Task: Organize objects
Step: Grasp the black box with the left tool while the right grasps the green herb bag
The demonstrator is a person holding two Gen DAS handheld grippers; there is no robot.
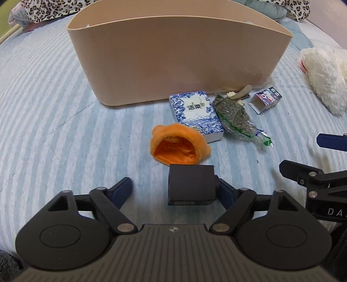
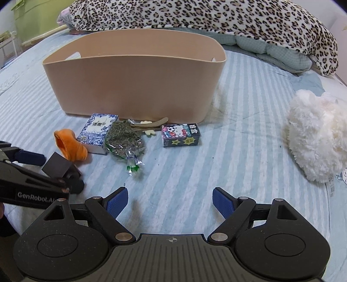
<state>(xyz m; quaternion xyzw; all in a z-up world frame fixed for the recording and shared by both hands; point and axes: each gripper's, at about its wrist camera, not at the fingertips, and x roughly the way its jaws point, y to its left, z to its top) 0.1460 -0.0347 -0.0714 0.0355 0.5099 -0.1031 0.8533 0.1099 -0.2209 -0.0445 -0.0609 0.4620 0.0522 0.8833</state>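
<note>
A beige plastic bin stands on the striped bed. In front of it lie a blue-white tissue pack, an orange plush hat, a clear bag of dried herbs, a hair clip and a small cartoon box. My left gripper is open with a small black box between its fingers, against the right one. My right gripper is open and empty over bare bedding.
A white plush toy lies to the right. A leopard-print blanket is heaped behind the bin. The right gripper's fingers show at the left wrist view's right edge.
</note>
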